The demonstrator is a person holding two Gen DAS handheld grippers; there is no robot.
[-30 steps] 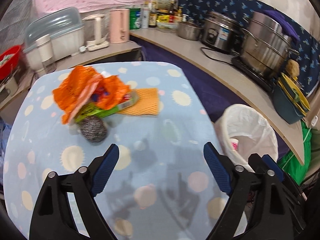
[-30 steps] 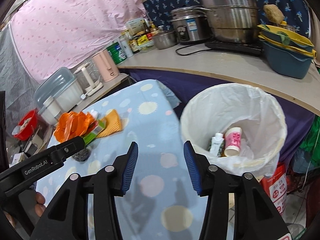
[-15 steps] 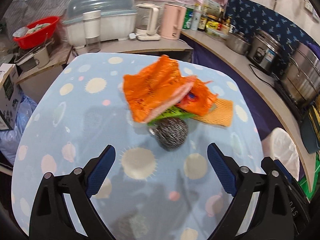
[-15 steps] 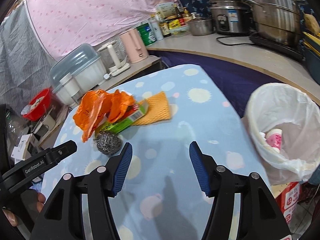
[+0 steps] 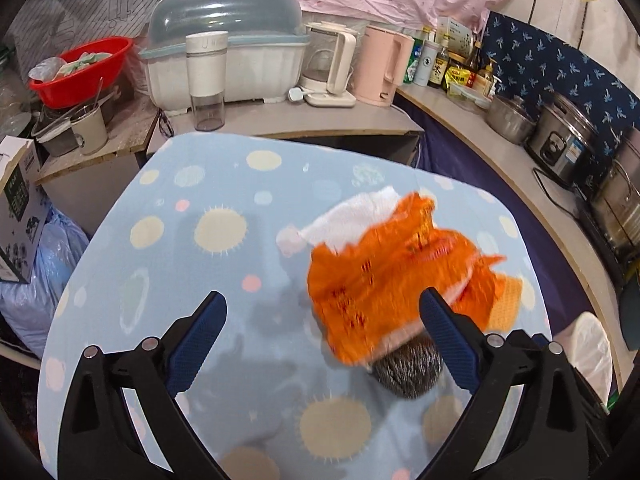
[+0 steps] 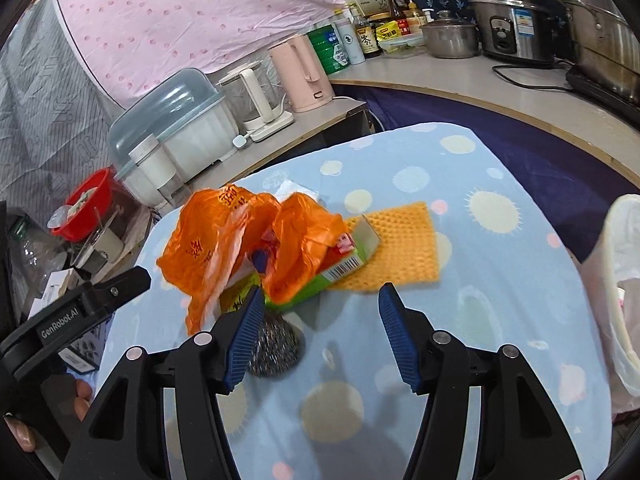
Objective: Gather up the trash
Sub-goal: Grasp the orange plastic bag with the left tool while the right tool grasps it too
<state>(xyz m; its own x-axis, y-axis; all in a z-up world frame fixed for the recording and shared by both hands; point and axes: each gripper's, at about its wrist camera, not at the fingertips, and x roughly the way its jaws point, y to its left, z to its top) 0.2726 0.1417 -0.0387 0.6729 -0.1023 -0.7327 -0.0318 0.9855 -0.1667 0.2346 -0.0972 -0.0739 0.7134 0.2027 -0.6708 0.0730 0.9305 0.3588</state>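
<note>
A crumpled orange plastic bag (image 5: 384, 276) (image 6: 244, 240) lies on the blue dotted tablecloth (image 5: 224, 248) over a green carton (image 6: 340, 268). A steel wool ball (image 5: 408, 368) (image 6: 276, 344) sits just in front of it, and a yellow sponge cloth (image 6: 400, 244) lies to its right. White paper (image 5: 356, 216) pokes out behind the bag. My left gripper (image 5: 324, 332) is open and empty, with its right finger beside the bag. My right gripper (image 6: 322, 320) is open and empty just short of the pile. The white-lined trash bin (image 6: 620, 280) (image 5: 592, 348) stands at the table's right.
A counter behind holds a dish-drainer box (image 5: 224, 44), a white kettle (image 5: 332, 64), a pink kettle (image 5: 384, 68), bottles (image 6: 360, 36) and pots (image 6: 512, 16). A red basin (image 5: 80, 68) stands at far left. The left gripper's body (image 6: 72, 312) shows in the right wrist view.
Both grippers swung left, away from the bin, and moved closer to the pile. The bag now sits by the left gripper's right finger. Both stayed open.
</note>
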